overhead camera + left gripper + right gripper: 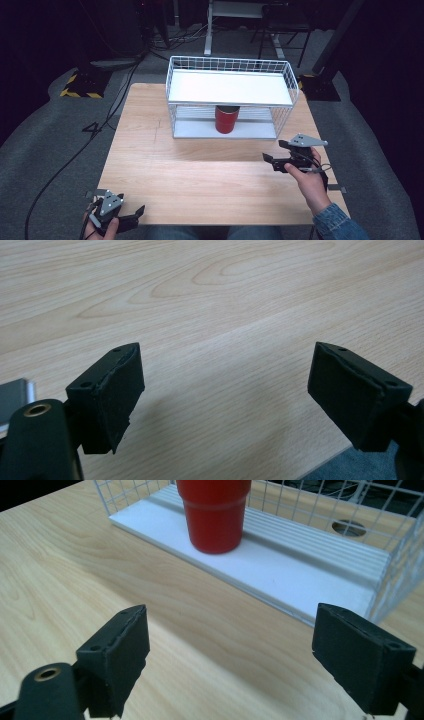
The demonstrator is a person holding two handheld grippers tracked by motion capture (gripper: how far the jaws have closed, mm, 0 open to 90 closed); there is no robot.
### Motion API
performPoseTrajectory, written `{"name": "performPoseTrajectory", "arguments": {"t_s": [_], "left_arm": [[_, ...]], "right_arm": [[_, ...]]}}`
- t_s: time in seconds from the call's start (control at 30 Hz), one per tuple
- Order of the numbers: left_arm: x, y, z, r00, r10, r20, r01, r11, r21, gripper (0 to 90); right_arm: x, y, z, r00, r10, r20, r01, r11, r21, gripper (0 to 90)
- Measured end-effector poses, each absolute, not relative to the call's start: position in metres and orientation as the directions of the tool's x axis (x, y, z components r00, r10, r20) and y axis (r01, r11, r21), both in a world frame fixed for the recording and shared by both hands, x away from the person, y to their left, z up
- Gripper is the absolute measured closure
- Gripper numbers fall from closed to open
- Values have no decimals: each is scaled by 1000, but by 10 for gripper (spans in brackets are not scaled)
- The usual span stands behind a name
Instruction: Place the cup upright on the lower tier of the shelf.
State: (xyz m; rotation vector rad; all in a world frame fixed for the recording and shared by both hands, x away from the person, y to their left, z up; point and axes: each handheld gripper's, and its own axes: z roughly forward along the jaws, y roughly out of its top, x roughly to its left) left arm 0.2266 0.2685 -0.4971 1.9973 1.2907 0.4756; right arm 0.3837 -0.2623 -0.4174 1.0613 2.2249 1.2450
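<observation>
A pale wooden tabletop (165, 165) is carrying a white wire rack (231, 95) at its far edge; a red cup (225, 119) is standing on the rack's lower shelf.

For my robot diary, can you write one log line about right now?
red cup: upright on lower shelf | left claw: open, empty | right claw: open, empty

Red cup (225, 119), plain, no print. White wire-grid rack (285, 75) with white shelf boards. Desk (200, 175) light wood, wavy grain. Both hand-held grippers black: left (136, 214), right (274, 152); grey plates on top. Floor grey carpet (45, 150). Sleeve (337, 222) blue denim.
</observation>
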Motion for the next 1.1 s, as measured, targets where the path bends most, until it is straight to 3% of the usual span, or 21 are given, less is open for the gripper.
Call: {"name": "performPoseTrajectory", "arguments": {"t_s": [0.53, 0.8, 0.93, 1.1], "left_arm": [[248, 241, -498, 513, 857, -43, 613, -331, 717, 156], [256, 233, -499, 533, 845, -45, 609, -347, 714, 156], [261, 230, -499, 544, 837, -49, 606, -352, 713, 156], [267, 225, -500, 555, 830, -48, 602, -361, 712, 156]], "right_arm": [[344, -322, -442, -646, 755, 111, 492, 301, 817, 159], [332, -344, -461, -596, 795, 112, 536, 290, 793, 160], [330, -349, -471, -597, 796, 98, 547, 315, 776, 160], [327, -352, -482, -665, 739, 104, 552, 393, 736, 161]]}}
